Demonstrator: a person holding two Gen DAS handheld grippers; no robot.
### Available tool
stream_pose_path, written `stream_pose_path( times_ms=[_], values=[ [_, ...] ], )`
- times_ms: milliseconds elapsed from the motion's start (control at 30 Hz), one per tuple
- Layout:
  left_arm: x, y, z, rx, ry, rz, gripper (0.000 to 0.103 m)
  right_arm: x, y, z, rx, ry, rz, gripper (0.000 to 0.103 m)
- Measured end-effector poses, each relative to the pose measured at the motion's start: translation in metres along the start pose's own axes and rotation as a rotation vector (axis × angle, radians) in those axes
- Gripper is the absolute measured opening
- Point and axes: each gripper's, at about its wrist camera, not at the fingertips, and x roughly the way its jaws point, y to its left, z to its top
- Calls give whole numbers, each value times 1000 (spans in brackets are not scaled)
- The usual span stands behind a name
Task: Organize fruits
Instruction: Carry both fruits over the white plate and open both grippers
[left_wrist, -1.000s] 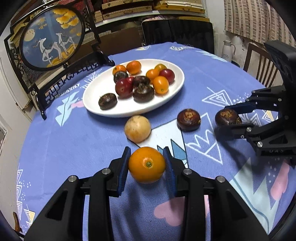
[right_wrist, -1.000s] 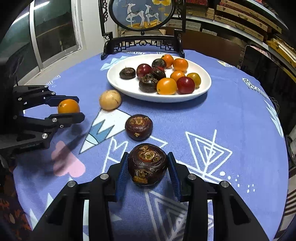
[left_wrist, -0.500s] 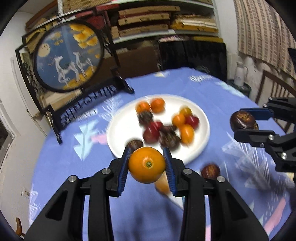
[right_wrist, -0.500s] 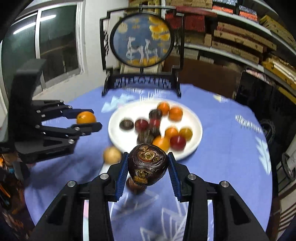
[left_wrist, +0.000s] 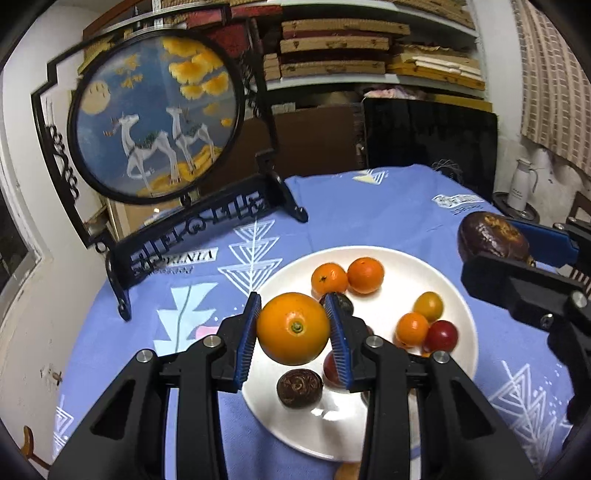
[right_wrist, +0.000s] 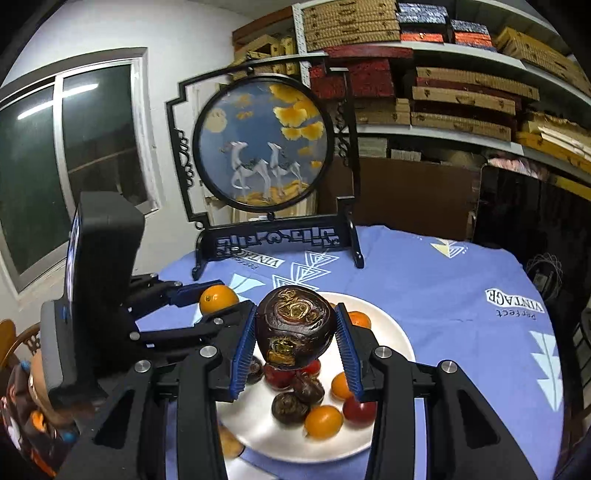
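Observation:
My left gripper (left_wrist: 293, 328) is shut on an orange (left_wrist: 293, 328) and holds it in the air above the near left part of the white plate (left_wrist: 456, 291). My right gripper (right_wrist: 295, 328) is shut on a dark brown round fruit (right_wrist: 295, 326), raised over the same plate (right_wrist: 393, 332). Each view shows the other gripper from the side: the brown fruit (left_wrist: 491, 236) at the right of the left wrist view, the orange (right_wrist: 218, 298) at the left of the right wrist view. Several small orange, red and dark fruits lie on the plate.
A round picture of two deer in a black carved stand (left_wrist: 155, 122) rises at the far edge of the blue patterned tablecloth (left_wrist: 369, 206). Shelves of boxes (right_wrist: 461, 96) fill the wall behind. A white jug (left_wrist: 522, 186) stands beyond the table. A pale fruit (right_wrist: 231, 445) lies beside the plate.
Both grippers rose from the tablecloth with their fruits and moved forward over the plate. The plate now lies right under them, and the framed picture looms closer.

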Motion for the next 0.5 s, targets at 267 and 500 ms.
stream_pose_path(
  times_ms=[267, 500],
  values=[
    [36, -1, -16, 6, 68, -23, 35, 47, -16, -19, 48, 81, -11, 42],
    [45, -2, -21, -1, 82, -32, 35, 58, -23, -25, 60, 90, -36, 42]
  ],
)
